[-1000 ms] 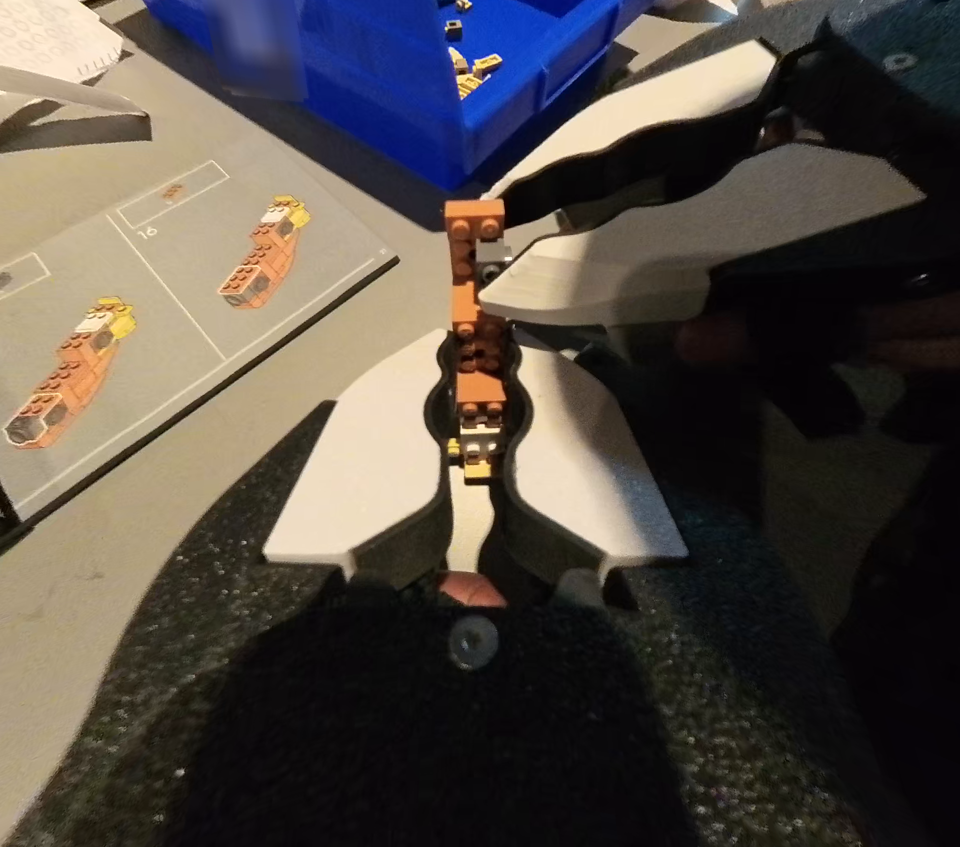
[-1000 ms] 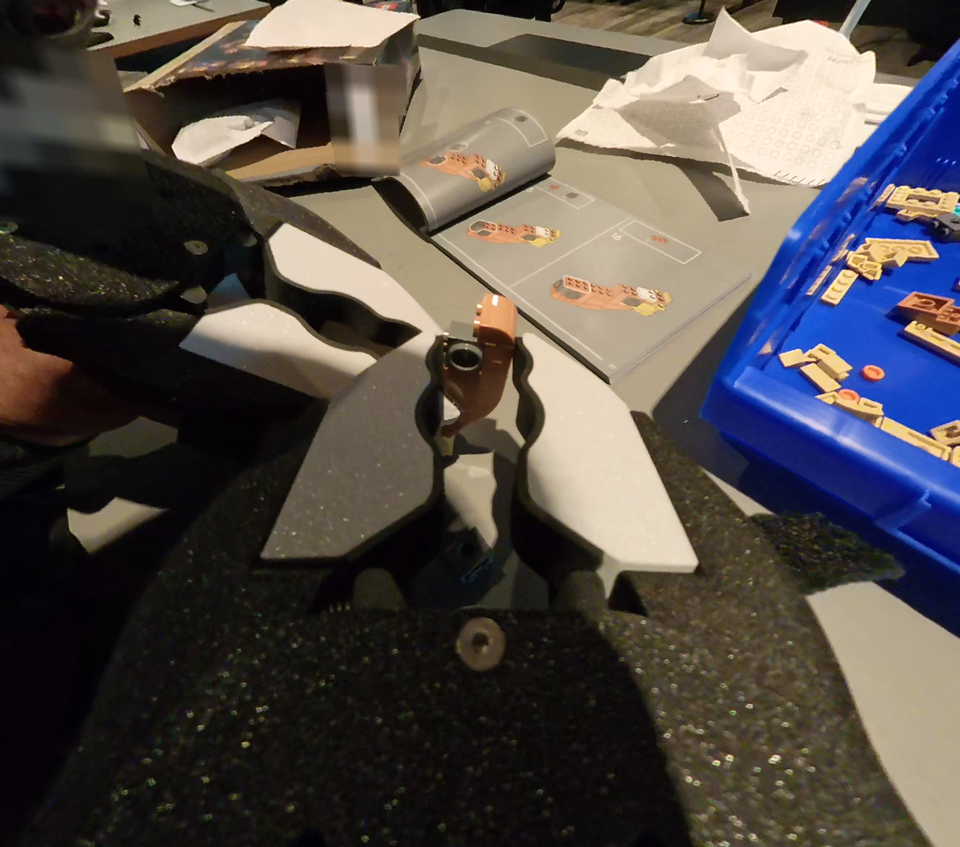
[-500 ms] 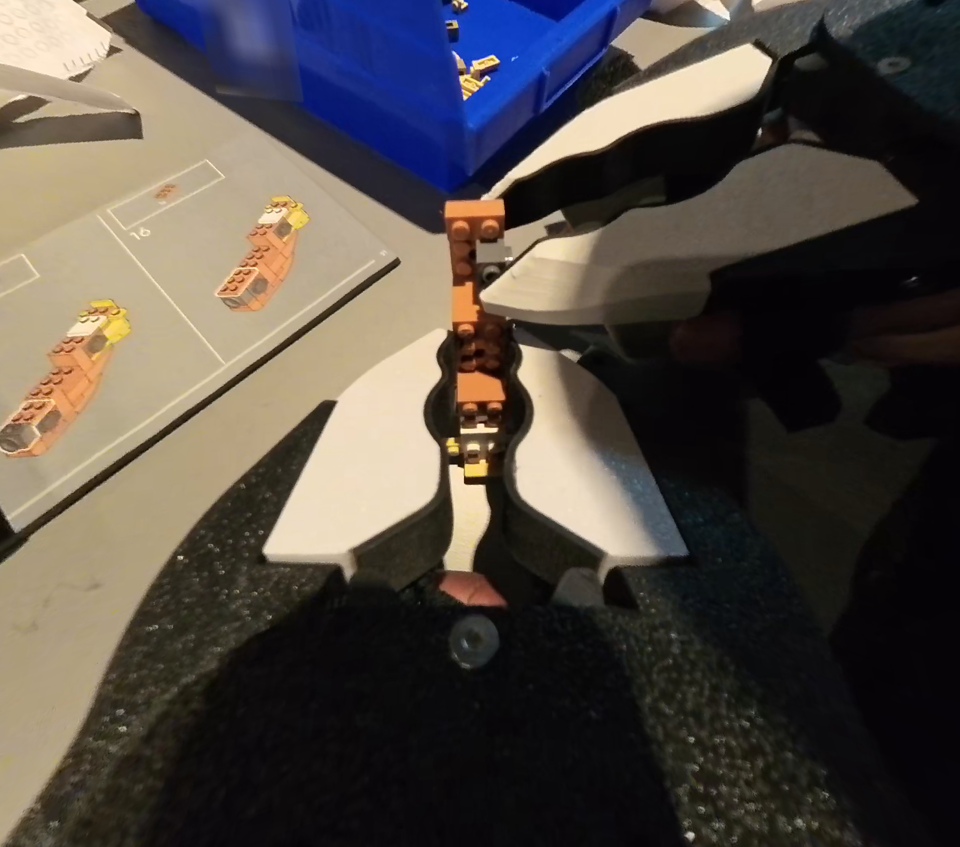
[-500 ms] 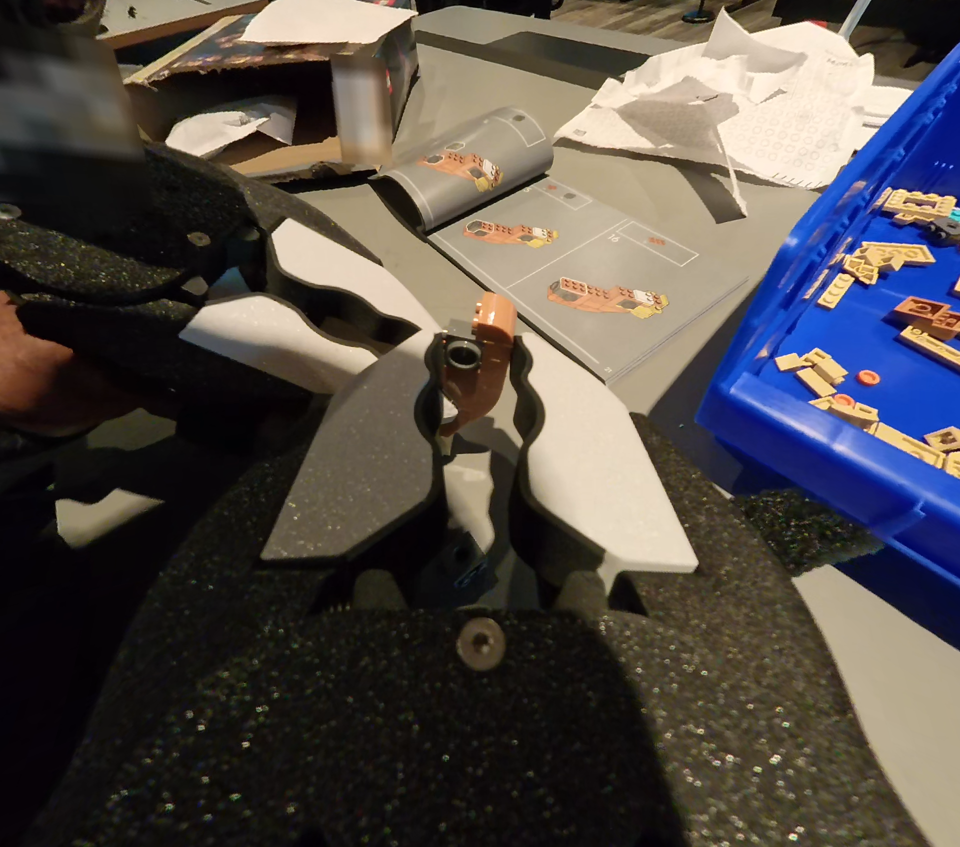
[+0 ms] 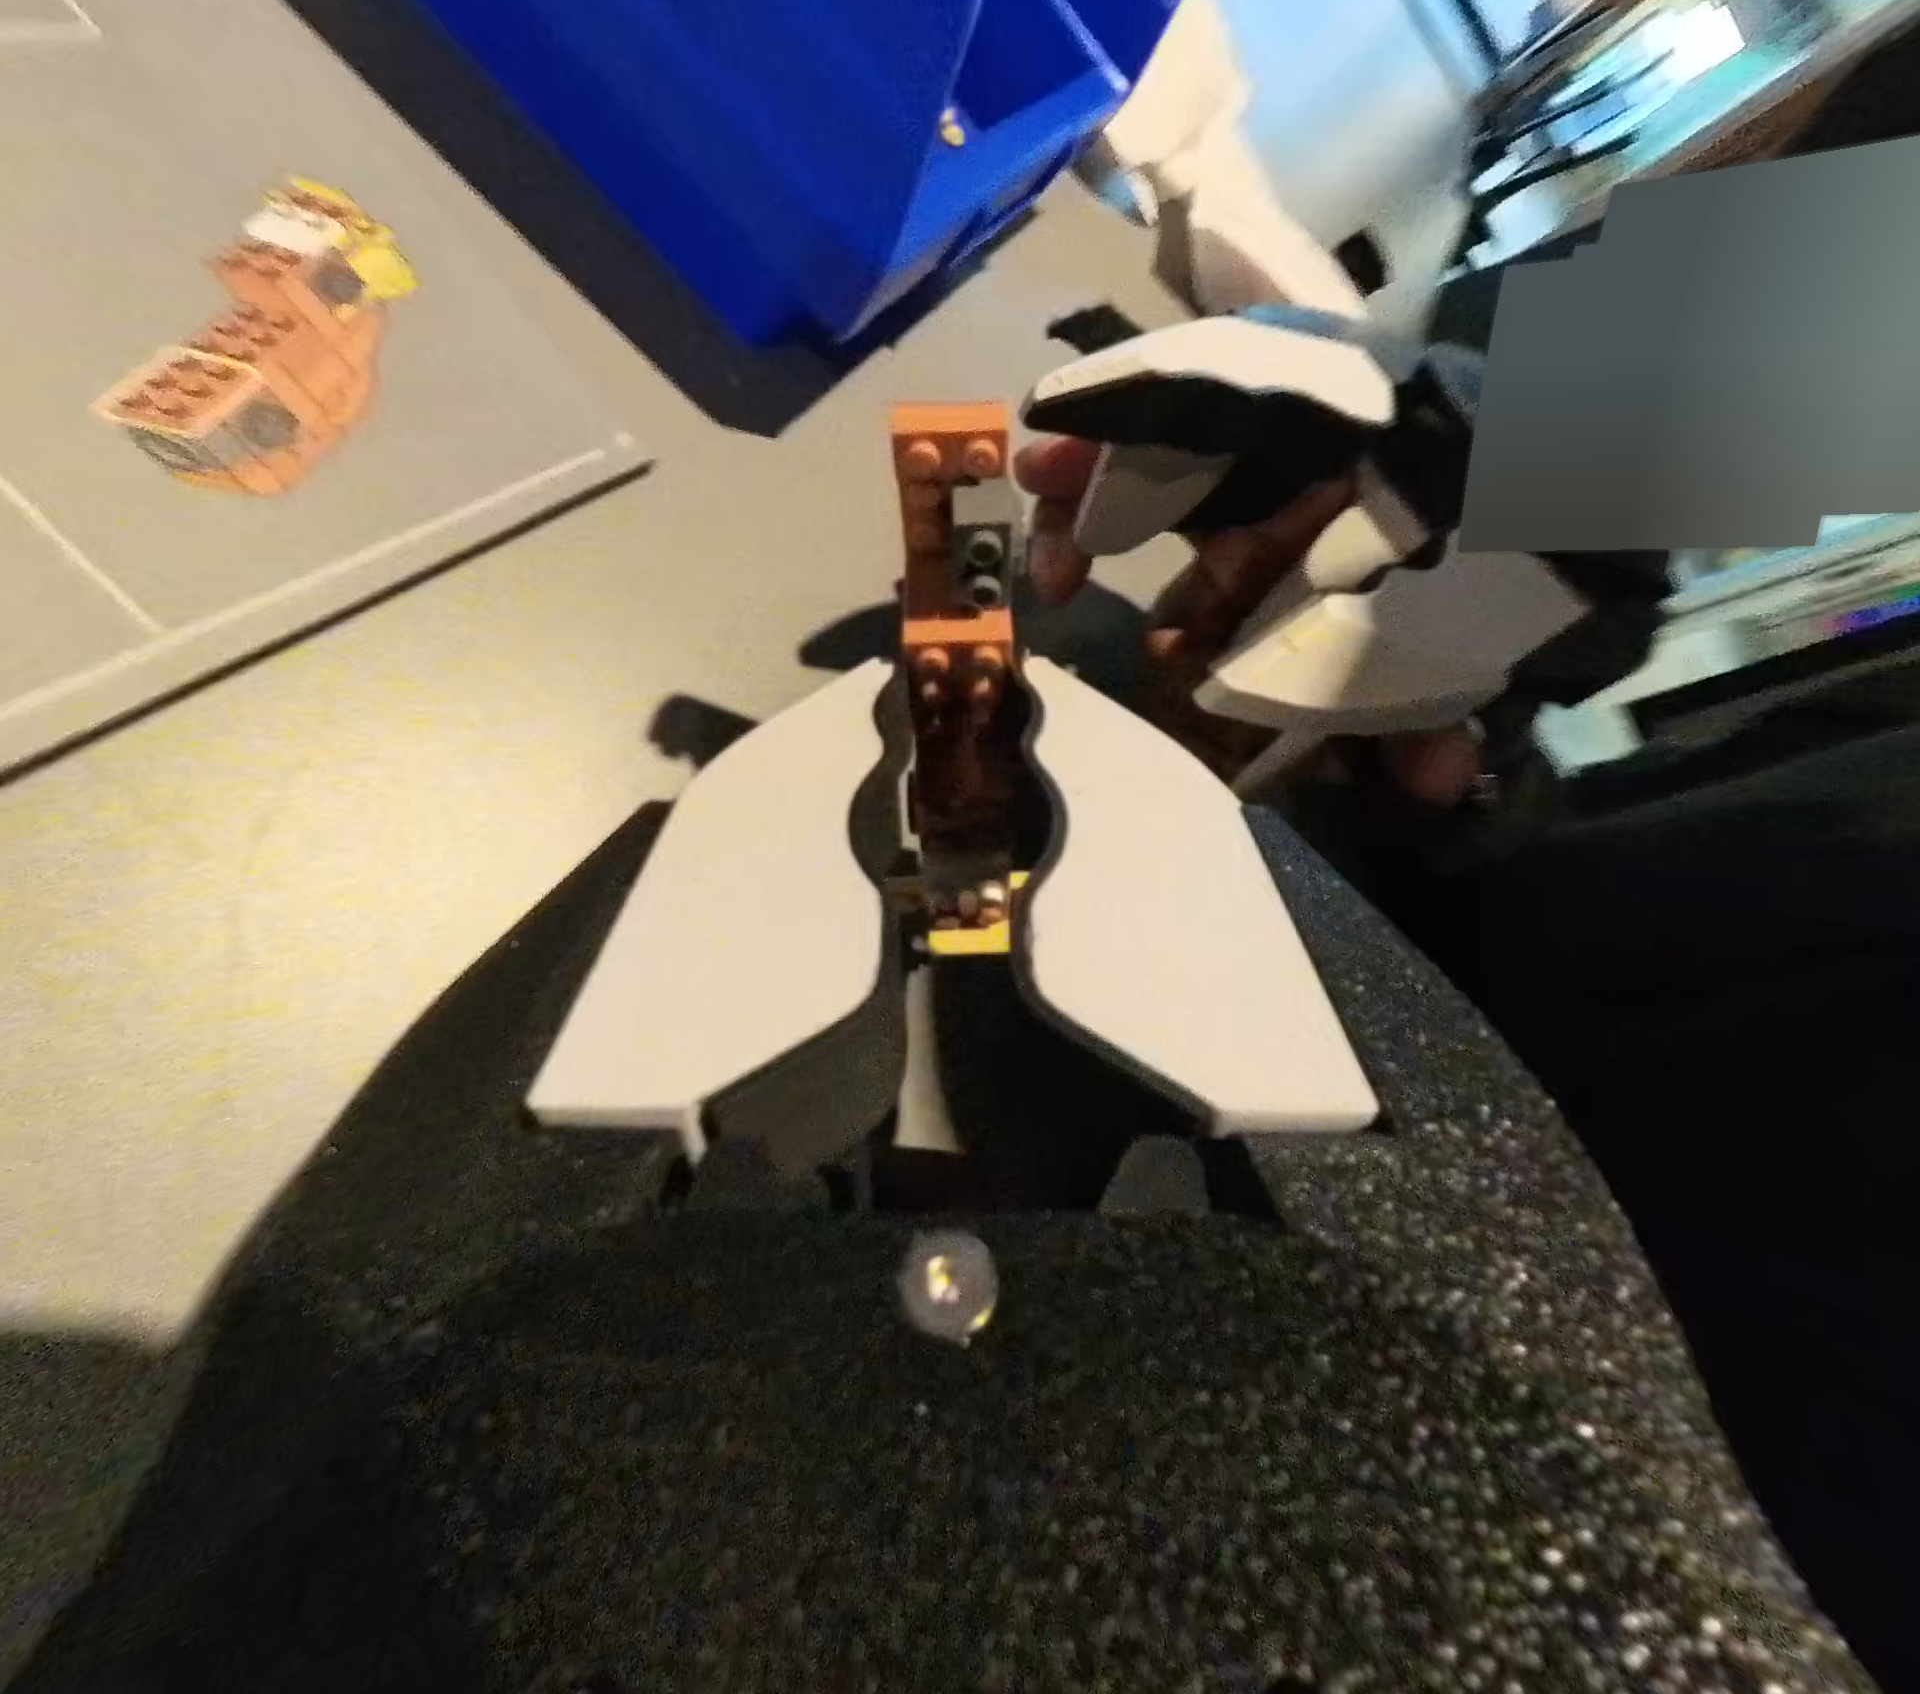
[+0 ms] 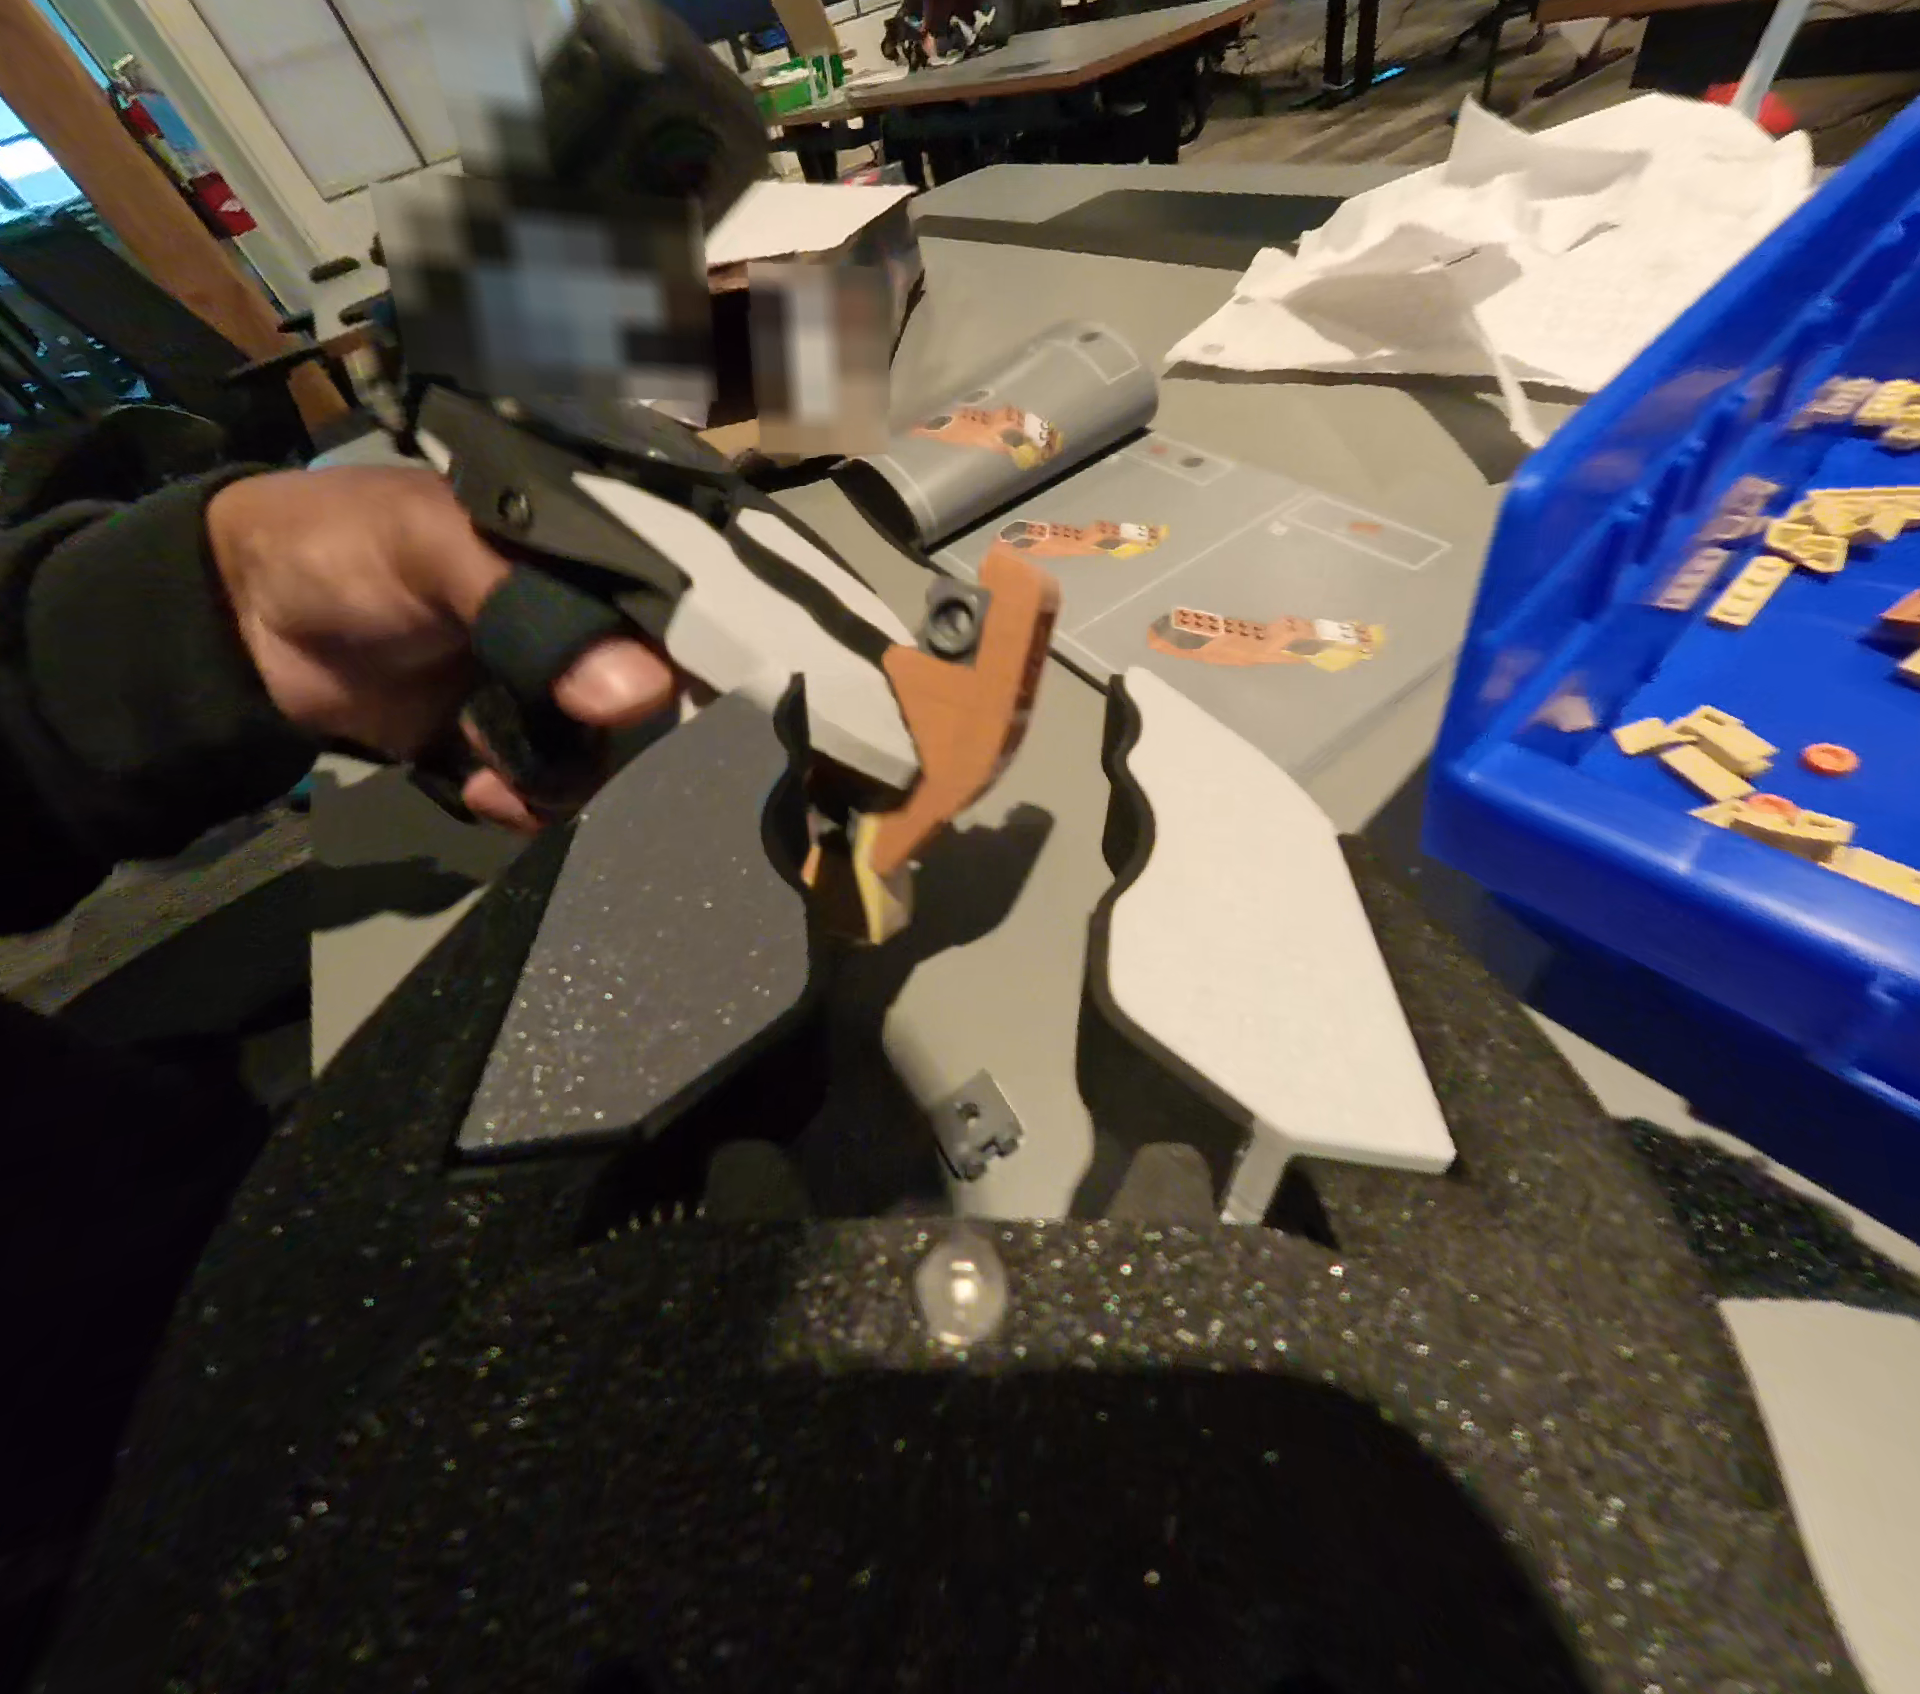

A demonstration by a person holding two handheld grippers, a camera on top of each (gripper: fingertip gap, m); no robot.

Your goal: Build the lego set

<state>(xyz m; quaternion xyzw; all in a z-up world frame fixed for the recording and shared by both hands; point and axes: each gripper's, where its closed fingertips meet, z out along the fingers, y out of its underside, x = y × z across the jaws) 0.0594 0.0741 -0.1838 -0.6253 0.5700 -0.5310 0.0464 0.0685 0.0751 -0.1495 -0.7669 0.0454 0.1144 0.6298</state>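
Released, the right tool (image 6: pixel 956 771) gapes empty while the left tool (image 5: pixel 956 771) clamps the orange model (image 5: pixel 954 605).

We find no legible text in either view. The instruction booklet (image 6: pixel 1226 595) lying open on the table (image 5: pixel 260 865) carries printed build pictures and outlined boxes; any step numbers are too blurred to read. The blue bin (image 5: pixel 727 34) shows no readable marking.
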